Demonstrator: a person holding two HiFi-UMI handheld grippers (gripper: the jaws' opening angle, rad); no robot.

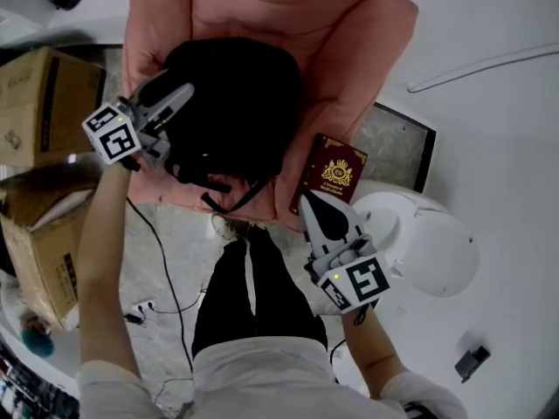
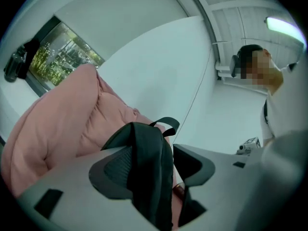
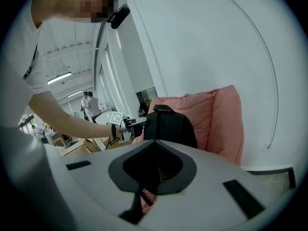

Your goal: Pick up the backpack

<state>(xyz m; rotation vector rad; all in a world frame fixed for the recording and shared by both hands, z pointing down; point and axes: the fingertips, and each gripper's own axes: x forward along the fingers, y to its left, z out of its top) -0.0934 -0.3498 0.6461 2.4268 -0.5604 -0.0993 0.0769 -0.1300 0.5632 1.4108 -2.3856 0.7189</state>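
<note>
A white-walled room holds a pink armchair (image 1: 349, 24) on a speckled floor, with cardboard boxes (image 1: 35, 94) to its left. The black backpack (image 1: 236, 103) stands on the armchair's seat, leaning on the back cushion. The left hand-held gripper (image 1: 175, 90) is at the backpack's left side, pointing level; its jaws stand wide apart with the backpack's edge between them. The right hand-held gripper (image 1: 313, 201) tilts downward with its jaws together, its tip just beside a maroon booklet (image 1: 334, 171) lying on the seat's front edge.
</note>
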